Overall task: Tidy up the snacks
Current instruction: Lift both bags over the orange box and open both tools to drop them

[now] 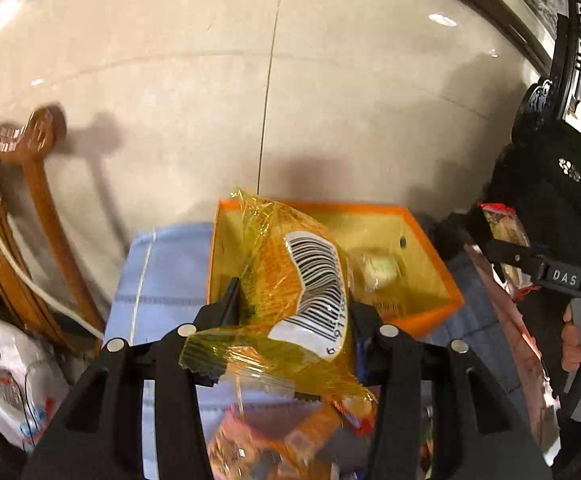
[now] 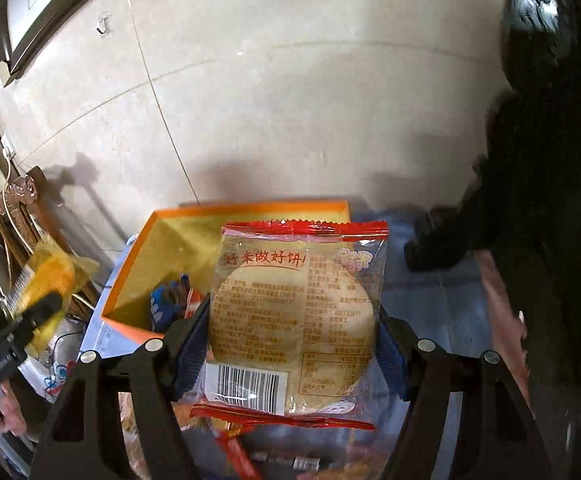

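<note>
Orange cardboard box, open-topped, sits at the far side of the blue-clothed tabletop, a few wrapped snacks already inside. The right gripper is clamped on a clear rice cracker packet, held upright just near of the box. The left gripper pinches a yellow cellophane snack above the box's left wall. Best to carry each fully over the opening, lower, then release.

Both wrist cameras look forward and down along their claws, close above the tabletop; both views share the orange box.
</note>
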`<state>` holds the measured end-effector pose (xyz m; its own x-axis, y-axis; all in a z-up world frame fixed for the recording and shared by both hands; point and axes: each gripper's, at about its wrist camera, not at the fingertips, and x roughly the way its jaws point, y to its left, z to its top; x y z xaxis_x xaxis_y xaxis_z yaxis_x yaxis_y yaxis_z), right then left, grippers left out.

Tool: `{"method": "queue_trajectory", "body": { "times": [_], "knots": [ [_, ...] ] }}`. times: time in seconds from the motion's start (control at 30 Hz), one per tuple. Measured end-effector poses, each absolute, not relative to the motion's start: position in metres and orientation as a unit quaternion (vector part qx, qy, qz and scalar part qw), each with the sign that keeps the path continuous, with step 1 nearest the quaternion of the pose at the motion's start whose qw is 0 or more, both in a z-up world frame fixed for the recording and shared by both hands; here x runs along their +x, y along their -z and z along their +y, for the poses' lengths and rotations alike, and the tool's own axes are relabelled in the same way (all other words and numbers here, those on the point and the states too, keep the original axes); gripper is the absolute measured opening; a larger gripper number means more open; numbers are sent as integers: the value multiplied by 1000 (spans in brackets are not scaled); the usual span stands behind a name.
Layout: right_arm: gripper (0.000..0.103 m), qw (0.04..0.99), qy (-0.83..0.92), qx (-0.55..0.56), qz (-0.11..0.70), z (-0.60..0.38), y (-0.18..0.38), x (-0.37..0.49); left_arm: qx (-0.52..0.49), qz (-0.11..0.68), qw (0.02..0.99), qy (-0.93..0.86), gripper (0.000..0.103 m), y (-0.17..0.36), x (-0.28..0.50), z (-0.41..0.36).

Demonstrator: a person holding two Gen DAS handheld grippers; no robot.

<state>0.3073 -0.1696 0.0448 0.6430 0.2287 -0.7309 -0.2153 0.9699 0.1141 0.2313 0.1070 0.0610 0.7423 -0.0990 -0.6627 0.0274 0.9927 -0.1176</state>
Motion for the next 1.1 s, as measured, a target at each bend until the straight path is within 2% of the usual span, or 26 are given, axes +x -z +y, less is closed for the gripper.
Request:
{"method": "queue_trajectory", "body": {
  "times": [0.47, 0.5, 0.53, 0.57, 0.6, 0.73, 0.87, 1.1],
  "knots": [
    [73, 907, -112, 21, 404, -164, -35, 347, -40, 364, 930, 40, 45, -56, 285, 97],
    [75, 908, -115, 25, 402, -164, -35, 349, -34, 364, 931, 21, 51, -55, 288, 97],
    [93, 908, -121, 28, 399, -163, -37, 354, -30, 354, 935, -9, 92, -57, 291, 99],
    [100, 909, -117, 25, 399, -162, -37, 357, -28, 349, 936, -29, 95, -59, 293, 100],
    [99, 913, -106, 22, 394, -162, -39, 358, -27, 346, 937, -38, 99, -60, 295, 101],
    [99, 918, -108, 16, 380, -164, -44, 346, -1, 331, 943, -14, 99, -62, 288, 96],
    [99, 906, -122, 17, 404, -164, -33, 331, 34, 345, 938, 4, 99, -52, 274, 88],
    [99, 878, -176, -14, 444, -148, 15, 284, 69, 357, 927, 91, 99, -2, 216, 78]
  ]
}}
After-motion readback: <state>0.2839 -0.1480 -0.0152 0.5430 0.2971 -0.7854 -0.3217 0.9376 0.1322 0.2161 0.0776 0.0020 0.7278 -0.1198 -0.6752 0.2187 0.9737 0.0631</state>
